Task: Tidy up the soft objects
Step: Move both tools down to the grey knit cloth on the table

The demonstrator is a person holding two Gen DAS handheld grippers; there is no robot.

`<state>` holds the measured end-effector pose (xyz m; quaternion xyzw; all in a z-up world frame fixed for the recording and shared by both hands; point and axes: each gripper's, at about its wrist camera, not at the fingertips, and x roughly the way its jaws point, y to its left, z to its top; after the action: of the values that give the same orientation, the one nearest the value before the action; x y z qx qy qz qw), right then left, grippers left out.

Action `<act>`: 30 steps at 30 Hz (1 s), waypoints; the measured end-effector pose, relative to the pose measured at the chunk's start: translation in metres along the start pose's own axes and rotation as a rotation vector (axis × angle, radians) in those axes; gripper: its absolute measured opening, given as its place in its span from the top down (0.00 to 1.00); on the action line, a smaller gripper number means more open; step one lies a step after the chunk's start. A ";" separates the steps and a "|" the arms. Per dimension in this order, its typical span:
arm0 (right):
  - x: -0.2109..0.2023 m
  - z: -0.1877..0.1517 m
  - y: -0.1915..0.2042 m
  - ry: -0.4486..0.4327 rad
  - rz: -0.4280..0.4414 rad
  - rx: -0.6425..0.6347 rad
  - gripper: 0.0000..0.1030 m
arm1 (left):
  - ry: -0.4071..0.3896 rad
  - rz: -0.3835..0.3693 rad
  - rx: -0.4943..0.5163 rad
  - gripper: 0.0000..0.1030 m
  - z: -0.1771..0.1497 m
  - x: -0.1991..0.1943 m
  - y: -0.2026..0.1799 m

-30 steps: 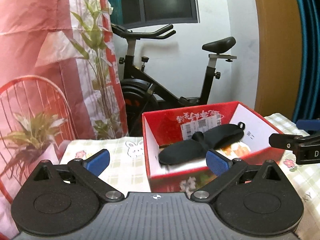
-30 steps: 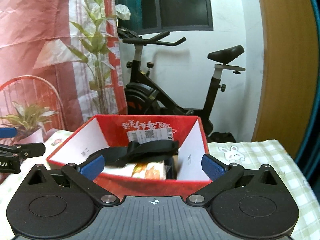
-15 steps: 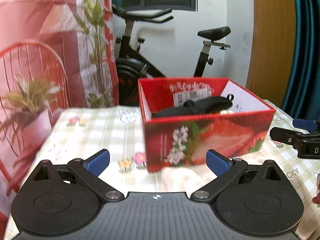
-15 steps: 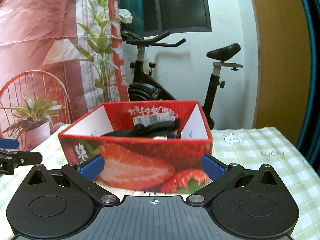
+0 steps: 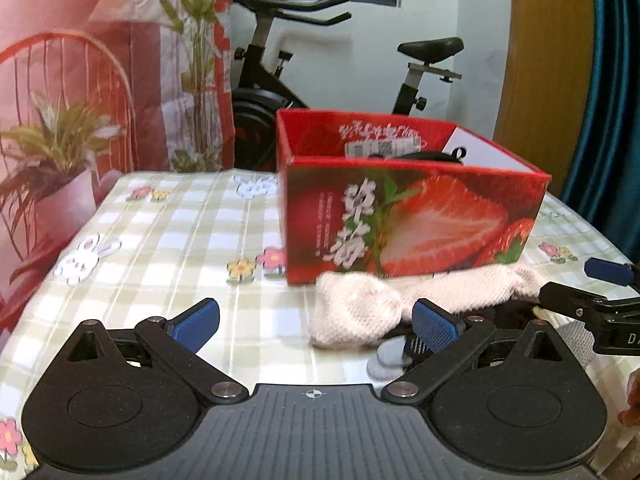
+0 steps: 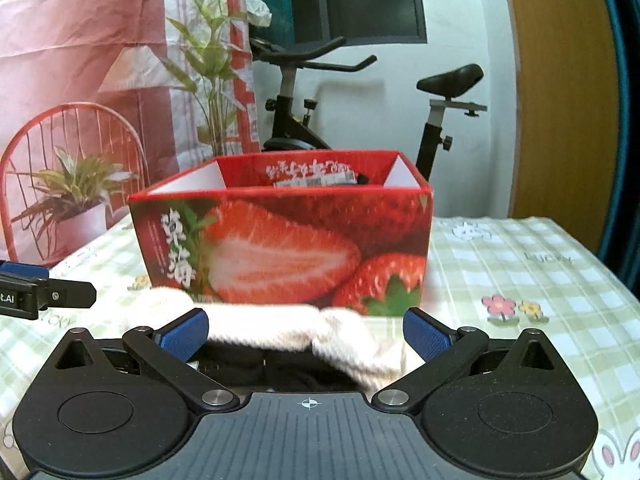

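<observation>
One red strawberry box (image 5: 412, 216) on the checked tablecloth (image 5: 168, 232), holding a dark soft item (image 5: 424, 156) barely visible over the rim. Cream knitted cloth (image 6: 288, 328) just before the box. Left gripper (image 5: 316, 320) and right gripper (image 6: 306, 332) both spread wide, gripping nothing.

Both grippers lower now (level with table), cream sock (image 5: 360, 312) newly visible
</observation>
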<state>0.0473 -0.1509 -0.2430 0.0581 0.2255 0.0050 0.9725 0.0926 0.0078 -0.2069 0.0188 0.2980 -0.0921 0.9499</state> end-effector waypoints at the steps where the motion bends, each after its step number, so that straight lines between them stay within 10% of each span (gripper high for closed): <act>1: 0.000 -0.004 0.000 0.010 0.001 0.007 0.00 | 0.012 0.001 -0.012 0.00 -0.004 0.001 0.002; 30: 0.019 -0.035 0.001 0.206 -0.060 -0.049 0.00 | 0.248 -0.047 -0.055 0.00 -0.042 0.031 0.004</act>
<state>0.0494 -0.1453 -0.2821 0.0269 0.3257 -0.0126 0.9450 0.0947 0.0102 -0.2598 -0.0029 0.4158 -0.1032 0.9036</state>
